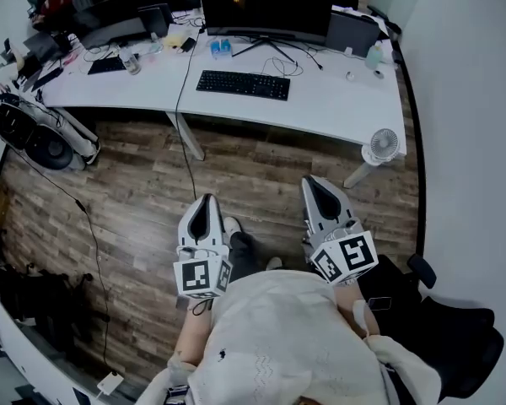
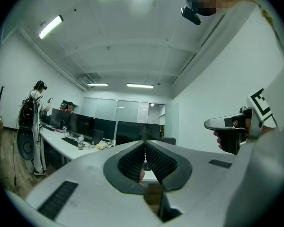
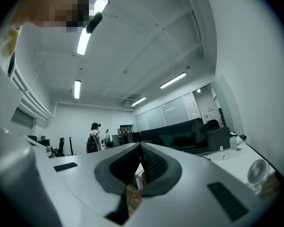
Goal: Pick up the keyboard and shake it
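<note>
The black keyboard [image 1: 243, 84] lies flat on the white desk [image 1: 337, 104], in front of a wide dark monitor [image 1: 266, 5]. Both grippers are held close to the person's body over the wooden floor, well short of the desk. My left gripper [image 1: 207, 201] is shut, its jaws meeting at the tips with nothing between them; the left gripper view [image 2: 145, 144] shows the same. My right gripper [image 1: 313, 182] is also shut and empty, and its jaws touch in the right gripper view [image 3: 140, 146]. Both point toward the desk.
A small white fan [image 1: 384, 144] stands on the floor by the desk's right end. A black office chair [image 1: 455, 336] is at the lower right. Bags [image 1: 46, 137] and a cable [image 1: 93, 243] lie at the left. A person [image 2: 33, 122] stands by the far desks.
</note>
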A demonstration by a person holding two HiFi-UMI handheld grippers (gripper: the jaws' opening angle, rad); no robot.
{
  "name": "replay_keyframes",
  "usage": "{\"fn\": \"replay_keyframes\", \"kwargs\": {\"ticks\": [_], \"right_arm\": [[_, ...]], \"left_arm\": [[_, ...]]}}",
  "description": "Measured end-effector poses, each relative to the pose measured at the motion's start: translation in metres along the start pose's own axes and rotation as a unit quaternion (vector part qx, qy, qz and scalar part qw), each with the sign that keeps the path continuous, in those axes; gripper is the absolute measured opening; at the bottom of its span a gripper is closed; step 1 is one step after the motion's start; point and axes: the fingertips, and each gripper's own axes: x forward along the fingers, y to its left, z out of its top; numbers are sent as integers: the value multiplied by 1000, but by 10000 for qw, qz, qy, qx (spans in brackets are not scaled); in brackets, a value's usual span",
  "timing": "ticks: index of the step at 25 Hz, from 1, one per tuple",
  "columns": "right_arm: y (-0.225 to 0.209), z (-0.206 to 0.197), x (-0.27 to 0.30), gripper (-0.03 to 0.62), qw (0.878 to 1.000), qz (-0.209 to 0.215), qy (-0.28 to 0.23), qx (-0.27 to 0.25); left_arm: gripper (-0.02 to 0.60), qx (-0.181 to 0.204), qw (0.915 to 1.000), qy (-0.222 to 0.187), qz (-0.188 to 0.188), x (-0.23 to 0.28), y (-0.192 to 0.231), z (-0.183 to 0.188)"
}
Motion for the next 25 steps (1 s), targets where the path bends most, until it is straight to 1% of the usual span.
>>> {"fn": "replay_keyframes", "kwargs": {"ticks": [6,12,19,25], "right_arm": [[-1,0,22,0,10000,-4,51,-50],[-14,-3,54,0,9998,-113,155,-47],[-33,-4,104,0,9995,-155,282,-68],[-43,-5,153,0,9990,-248,377,-28]], "left_arm": [[20,-18,9998,-166,-47,23,12,11],[20,-121,9999,-22,-102,54,30,3],[20,-177,9996,-42,-220,109,49,6],[20,-223,9994,-5,-271,153,75,6]]}}
